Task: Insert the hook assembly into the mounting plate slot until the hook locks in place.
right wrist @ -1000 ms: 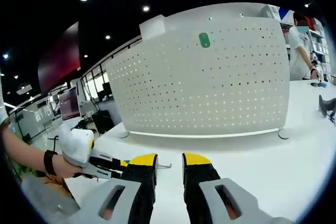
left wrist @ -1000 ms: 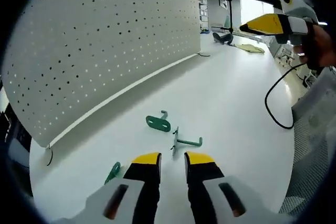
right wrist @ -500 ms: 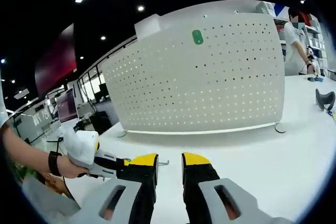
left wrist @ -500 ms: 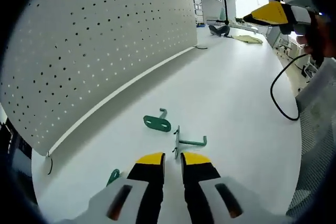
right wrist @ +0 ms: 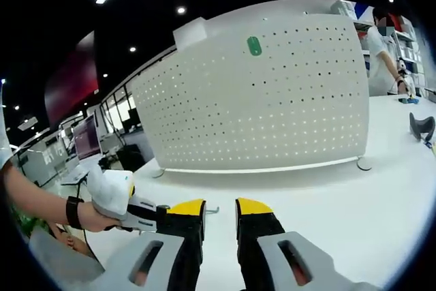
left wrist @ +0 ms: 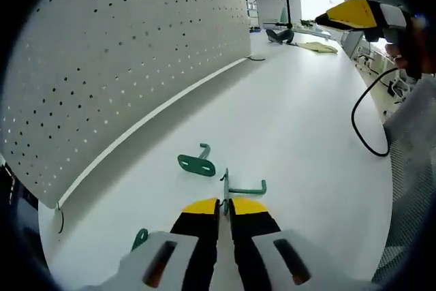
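Left gripper (left wrist: 223,204) pinched narrow on the hook (left wrist: 240,188); right gripper (right wrist: 219,208) apart, empty. Thin grip: could twist or slip before reaching the pegboard (left wrist: 122,59).

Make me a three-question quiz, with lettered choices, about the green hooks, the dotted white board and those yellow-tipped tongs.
1. Where is the green plate in the right gripper view?
A. high on the pegboard
B. flat on the table
C. between the right tongs

2. How many green pieces lie on the table in the left gripper view?
A. one
B. three
C. six

3. How do the left tongs stand?
A. wide open
B. nearly shut at a hook's end
C. pressed to the pegboard

Answers:
1. A: it sits near the top of the pegboard.
2. B: a plate, a hook, another piece.
3. B: the tips almost meet there.
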{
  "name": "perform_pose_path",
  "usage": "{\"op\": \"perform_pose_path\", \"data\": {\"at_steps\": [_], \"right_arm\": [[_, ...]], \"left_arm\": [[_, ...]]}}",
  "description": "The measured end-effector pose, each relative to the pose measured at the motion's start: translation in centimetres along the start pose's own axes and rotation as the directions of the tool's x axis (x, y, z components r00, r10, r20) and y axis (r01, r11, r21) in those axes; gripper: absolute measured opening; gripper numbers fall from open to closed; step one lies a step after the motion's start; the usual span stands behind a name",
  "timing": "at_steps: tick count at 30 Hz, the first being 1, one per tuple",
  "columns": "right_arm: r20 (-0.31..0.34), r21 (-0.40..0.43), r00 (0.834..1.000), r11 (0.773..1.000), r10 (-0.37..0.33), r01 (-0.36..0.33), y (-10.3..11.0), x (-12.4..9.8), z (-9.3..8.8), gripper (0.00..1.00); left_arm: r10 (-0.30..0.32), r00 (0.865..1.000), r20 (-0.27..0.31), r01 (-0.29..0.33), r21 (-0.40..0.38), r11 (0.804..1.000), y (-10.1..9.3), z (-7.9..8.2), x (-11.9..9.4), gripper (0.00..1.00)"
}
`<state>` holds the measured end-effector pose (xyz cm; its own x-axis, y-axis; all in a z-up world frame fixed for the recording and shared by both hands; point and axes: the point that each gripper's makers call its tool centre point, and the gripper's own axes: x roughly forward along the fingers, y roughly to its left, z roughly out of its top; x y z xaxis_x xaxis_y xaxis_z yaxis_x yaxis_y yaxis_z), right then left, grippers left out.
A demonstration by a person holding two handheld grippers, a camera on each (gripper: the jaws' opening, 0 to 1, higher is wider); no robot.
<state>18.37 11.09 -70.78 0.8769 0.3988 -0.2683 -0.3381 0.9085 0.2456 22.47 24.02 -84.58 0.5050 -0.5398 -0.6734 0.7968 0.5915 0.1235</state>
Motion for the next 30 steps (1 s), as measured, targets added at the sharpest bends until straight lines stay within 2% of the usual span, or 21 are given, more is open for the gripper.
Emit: {"op": "perform_pose_path", "data": {"at_steps": [7, 13, 17, 20, 30], "right_arm": [[-0.001, 0.001, 1.0, 1.0, -0.001, 0.001, -0.2, 0.0, 0.0, 0.17], [-0.001, 0.0, 1.0, 1.0, 0.008, -0.008, 0.1, 0.1, 0.0, 0.17], [0.003, 0.0, 1.0, 1.0, 0.015, -0.015, 0.4, 0.1, 0.1, 0.17], [0.005, -0.003, 1.0, 1.0, 0.022, -0.022, 0.6, 0.1, 0.2, 0.17], [0.009, -0.008, 0.998, 0.998, 0.066, -0.065, 1.9, 0.4, 0.6, 0.17]], "left_arm": [[0.005, 1.0, -0.01, -0.004, 0.007, 1.0, 0.1, -0.2, 0.0, 0.05], [-0.014, 1.0, -0.011, 0.013, -0.024, 1.0, -0.4, -0.3, -0.3, 0.04], [-0.019, 1.0, 0.011, 0.02, -0.049, 0.999, -0.7, 0.1, -0.9, 0.04], [-0.02, 0.999, 0.038, 0.024, -0.096, 0.995, -0.9, 0.6, -1.3, 0.04], [0.002, 0.997, 0.076, 0.009, -0.143, 0.99, -1.2, 1.2, -2.8, 0.04]]}}
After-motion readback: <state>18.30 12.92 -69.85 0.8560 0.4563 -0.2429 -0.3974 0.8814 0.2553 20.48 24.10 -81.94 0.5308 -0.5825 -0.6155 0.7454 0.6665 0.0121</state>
